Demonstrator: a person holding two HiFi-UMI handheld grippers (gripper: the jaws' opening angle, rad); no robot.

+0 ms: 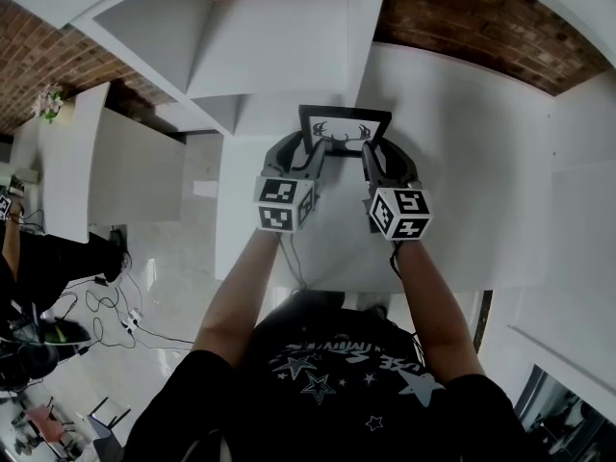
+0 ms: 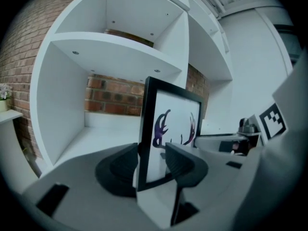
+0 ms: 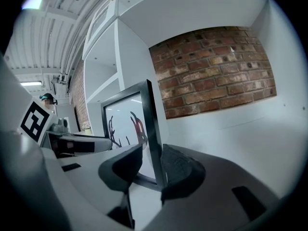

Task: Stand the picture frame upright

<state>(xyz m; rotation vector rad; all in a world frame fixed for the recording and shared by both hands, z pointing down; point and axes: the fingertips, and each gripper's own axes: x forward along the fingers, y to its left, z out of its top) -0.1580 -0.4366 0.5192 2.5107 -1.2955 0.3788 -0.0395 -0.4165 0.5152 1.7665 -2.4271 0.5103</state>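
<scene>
- picture frame (image 1: 345, 130) stands upright on the white shelf top (image 1: 462, 181), antler print facing the person.
- left gripper (image 1: 306, 154) and right gripper (image 1: 375, 157) straddle its side edges, jaws parted, pads not pinching.
- judgement: both should back straight out, level, without brushing the edges, or the frame may tip.

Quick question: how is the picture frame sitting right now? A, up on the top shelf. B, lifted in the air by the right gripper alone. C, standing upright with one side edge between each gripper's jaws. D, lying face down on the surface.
C: the picture frame stands upright on the white surface, with one side edge between the jaws of the left gripper and the other between those of the right gripper.
</scene>
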